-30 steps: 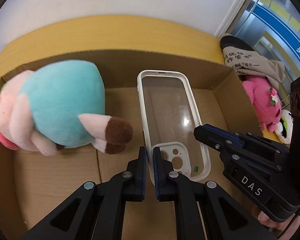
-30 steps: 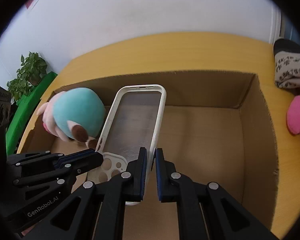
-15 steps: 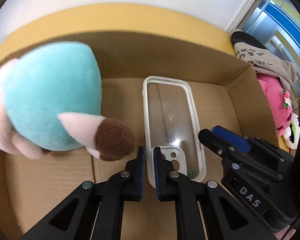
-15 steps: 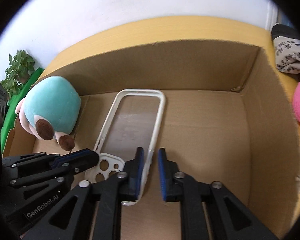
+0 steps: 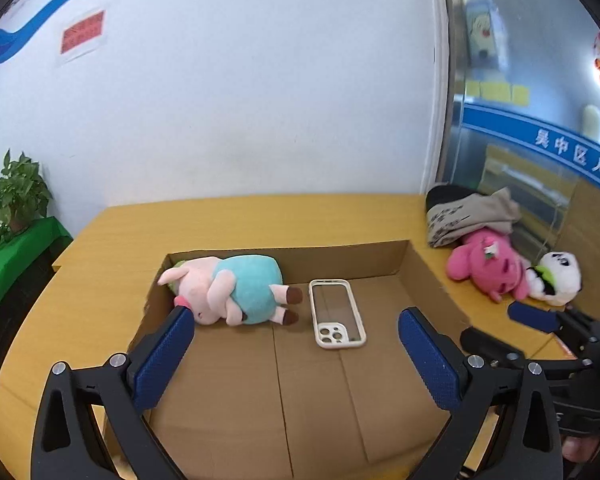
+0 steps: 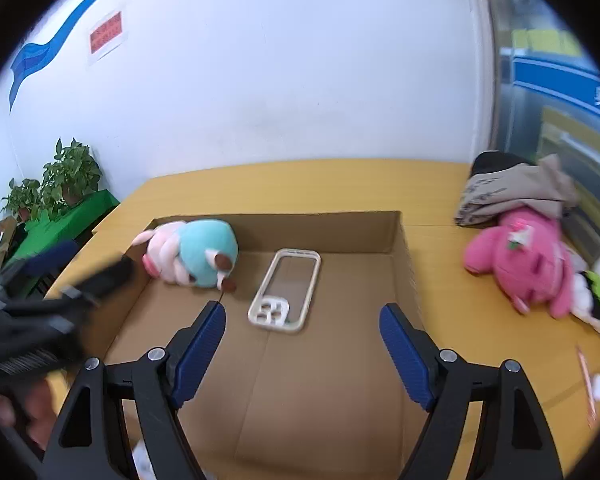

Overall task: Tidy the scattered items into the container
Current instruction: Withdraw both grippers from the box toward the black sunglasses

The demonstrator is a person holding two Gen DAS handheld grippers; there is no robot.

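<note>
Cardboard box (image 5: 432,280): sitting on the yellow surface (image 5: 260,220), already holding two items.
Pig plush (image 5: 236,288): lying inside, far left.
Pink plush (image 6: 520,260): waiting outside, right of the box, likely the next pickup.
Phone case (image 5: 336,312): lying flat inside.
Left gripper (image 5: 296,352): jaws opening, nothing between.
Right gripper (image 6: 304,344): jaws opening, nothing between.

The left gripper (image 5: 296,344) hangs above the near end of the box (image 5: 432,280), its jaws opening with nothing between them. On the box floor lie a pig plush (image 5: 236,290) at the far left and a phone case (image 5: 336,314) just right of it, camera cutout nearest. Right of the box, on the table (image 5: 260,220), lie a pink plush (image 5: 488,268), a panda plush (image 5: 556,282) and folded cloth (image 5: 468,216). The right gripper (image 5: 532,320) shows at the right edge.
</note>
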